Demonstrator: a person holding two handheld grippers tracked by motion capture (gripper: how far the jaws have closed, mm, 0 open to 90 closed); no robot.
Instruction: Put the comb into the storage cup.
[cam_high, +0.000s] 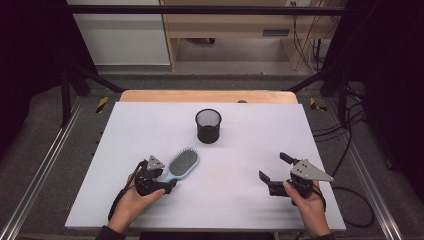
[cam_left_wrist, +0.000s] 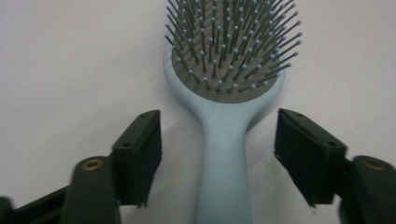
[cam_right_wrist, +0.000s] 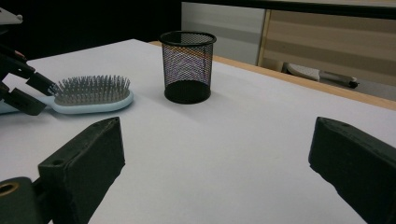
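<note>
the hairbrush (cam_left_wrist: 224, 140) lies flat, bristles up, on the left front part of the white worktop (cam_high: 240, 155). its long axis runs straight away from the left gripper (cam_left_wrist: 219, 154), handle nearest, head farther off toward the black mesh cup (cam_high: 208, 125). that gripper straddles the handle, its jaws partly open with a gap showing on each side, so nothing is gripped yet. a straight squeeze across the handle looks like the next move. the right gripper (cam_right_wrist: 215, 177) sits well apart at the right, jaws wide and empty.
</note>
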